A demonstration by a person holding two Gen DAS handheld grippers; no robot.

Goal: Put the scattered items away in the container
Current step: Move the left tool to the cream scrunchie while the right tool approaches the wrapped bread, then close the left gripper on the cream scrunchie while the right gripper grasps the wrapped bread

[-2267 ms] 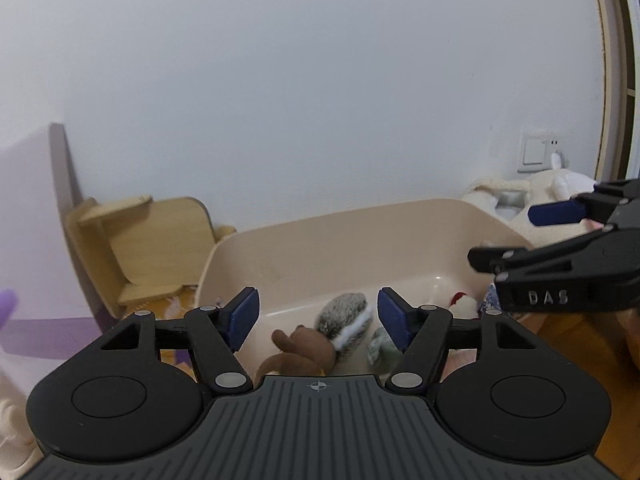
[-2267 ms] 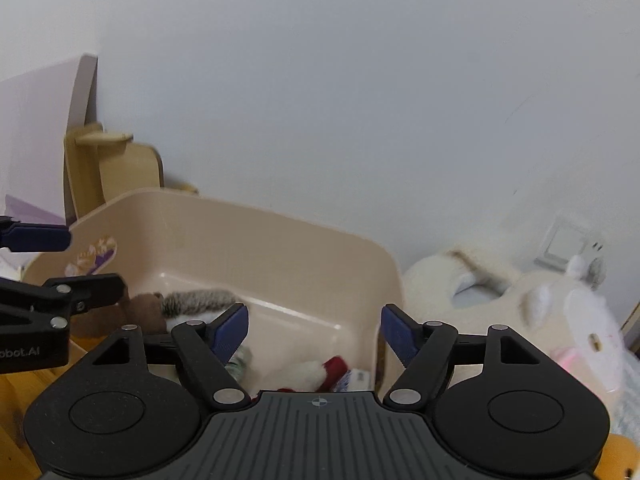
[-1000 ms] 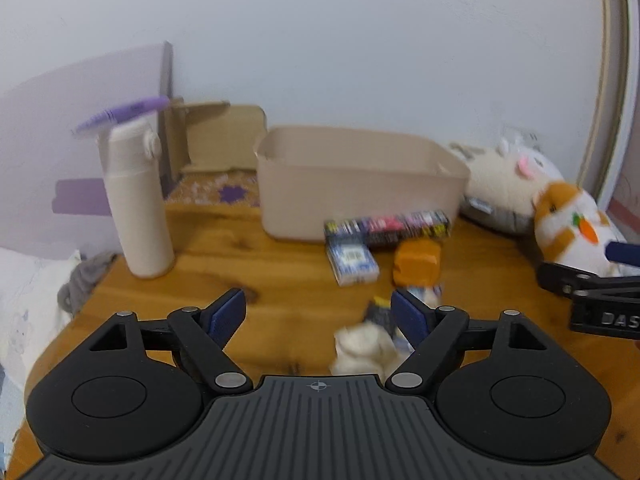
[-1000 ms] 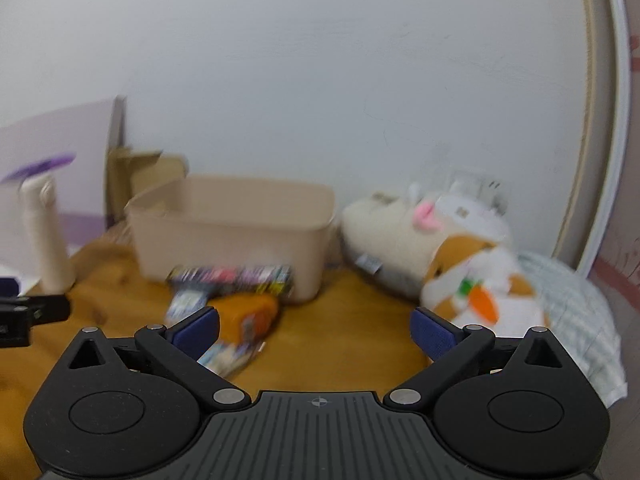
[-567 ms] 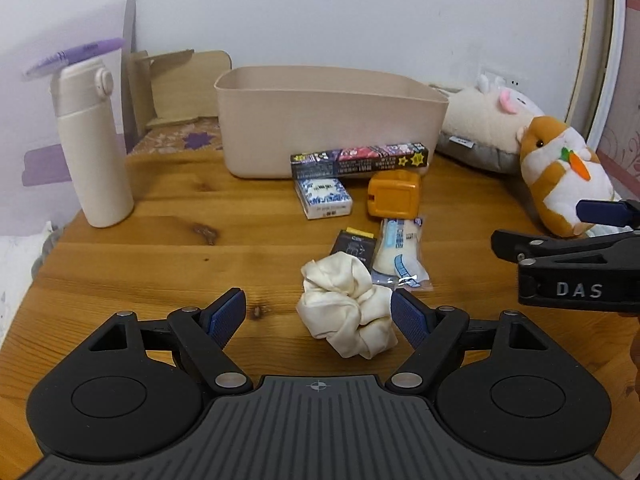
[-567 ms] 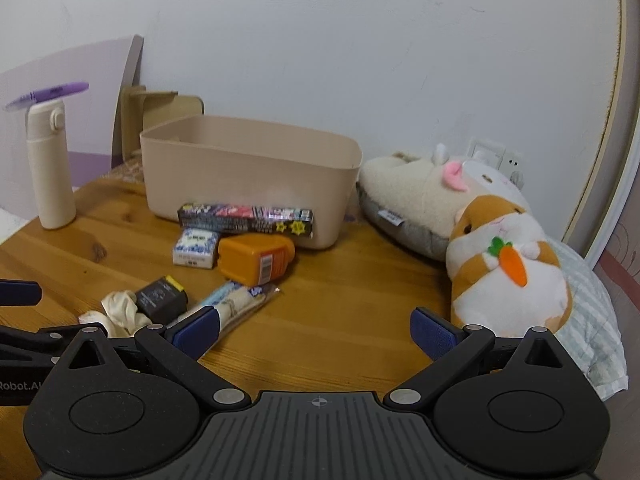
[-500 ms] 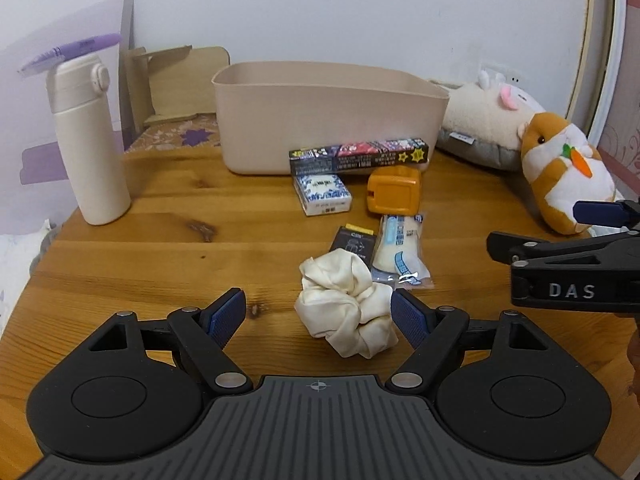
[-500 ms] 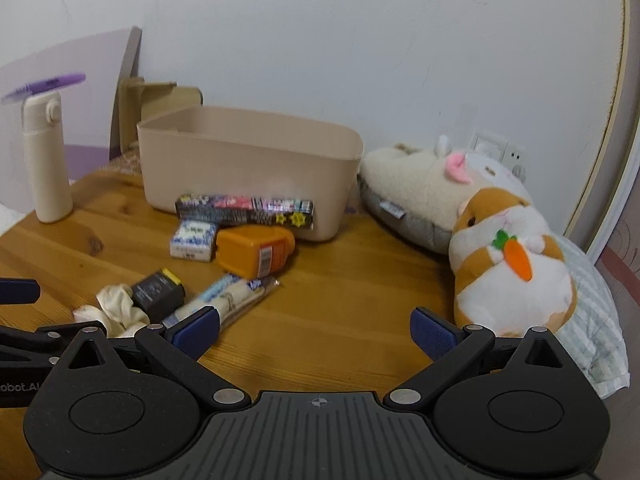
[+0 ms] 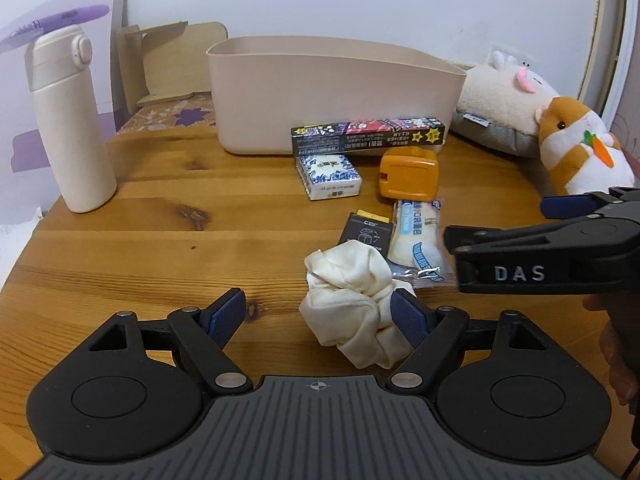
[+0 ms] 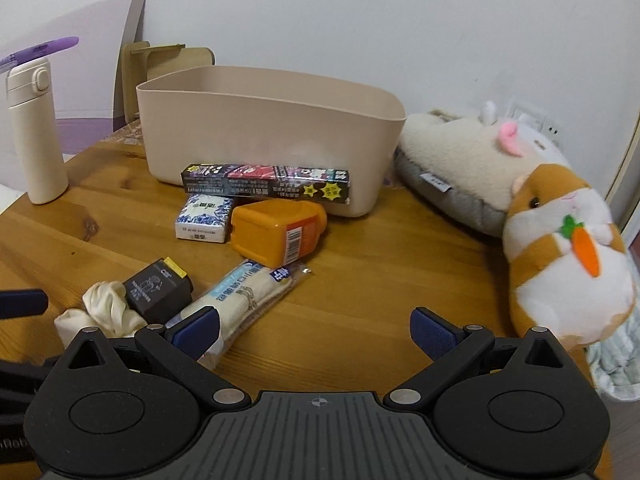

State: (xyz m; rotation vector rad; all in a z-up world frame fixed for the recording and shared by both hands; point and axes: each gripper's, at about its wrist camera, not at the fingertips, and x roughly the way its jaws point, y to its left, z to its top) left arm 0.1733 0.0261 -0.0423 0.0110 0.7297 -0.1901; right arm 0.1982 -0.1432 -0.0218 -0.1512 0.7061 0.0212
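Both grippers spread wide, left [image 9: 316, 314] bracketing scrunchie [image 9: 352, 294] by its right pad, right [image 10: 314, 332] over bare table [image 10: 360, 280] beside wrapped bar [image 10: 244, 292].

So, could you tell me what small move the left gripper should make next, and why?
Probably ease a little further forward, then close. The left gripper is open, and the scrunchie lies between its jaws, against the right one only, loose on the table.
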